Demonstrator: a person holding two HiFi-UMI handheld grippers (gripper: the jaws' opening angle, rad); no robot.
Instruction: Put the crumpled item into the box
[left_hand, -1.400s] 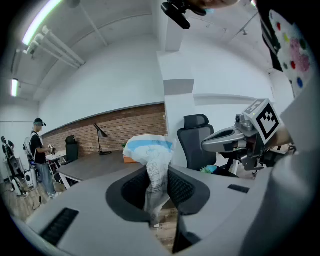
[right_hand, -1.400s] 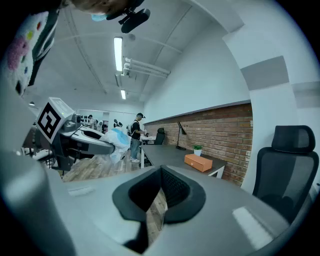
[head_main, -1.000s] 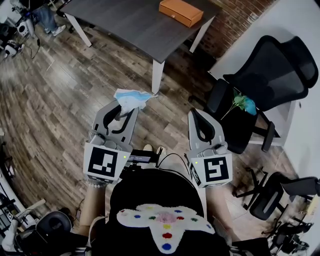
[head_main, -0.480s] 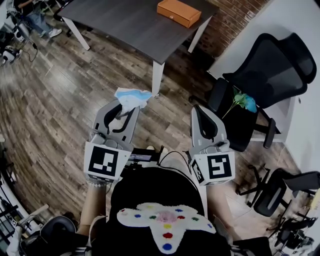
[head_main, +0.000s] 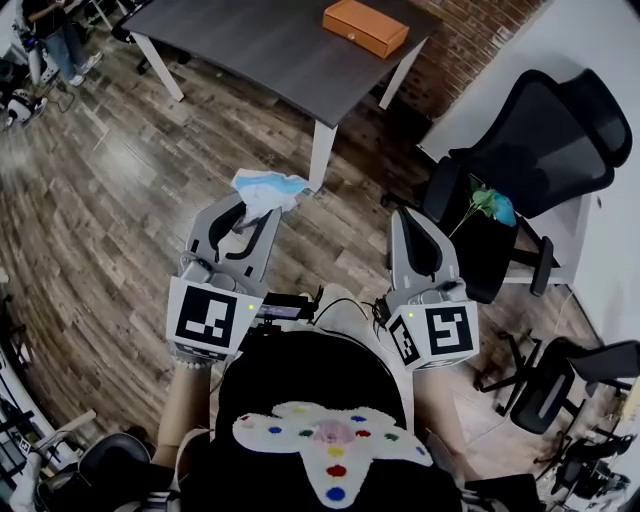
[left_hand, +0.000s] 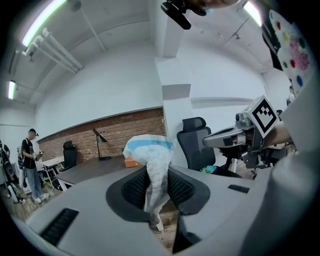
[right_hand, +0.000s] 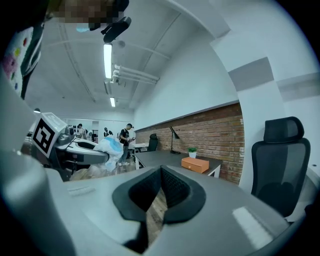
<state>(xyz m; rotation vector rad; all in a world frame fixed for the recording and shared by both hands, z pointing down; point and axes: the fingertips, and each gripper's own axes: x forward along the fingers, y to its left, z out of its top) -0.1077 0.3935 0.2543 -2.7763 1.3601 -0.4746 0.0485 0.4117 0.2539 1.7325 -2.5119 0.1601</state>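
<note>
My left gripper (head_main: 255, 205) is shut on a crumpled white and blue item (head_main: 266, 188), which sticks up past the fingertips. In the left gripper view the crumpled item (left_hand: 152, 165) is pinched between the dark pads. My right gripper (head_main: 411, 220) hangs beside it, shut with nothing between its jaws, as the right gripper view (right_hand: 161, 176) shows. The orange box (head_main: 365, 26) lies on the dark grey table (head_main: 250, 50) ahead, well beyond both grippers. It also shows in the right gripper view as an orange box (right_hand: 195, 164).
A black office chair (head_main: 530, 150) with a green and blue thing (head_main: 488, 205) on its seat stands to the right. Wooden floor (head_main: 110, 200) lies between me and the table. A brick wall (right_hand: 210, 135) runs behind the table. People stand at the far left (left_hand: 31, 165).
The whole view has shifted slightly; both grippers sit a little lower and further right in the head view. The grip on the crumpled item is unchanged.
</note>
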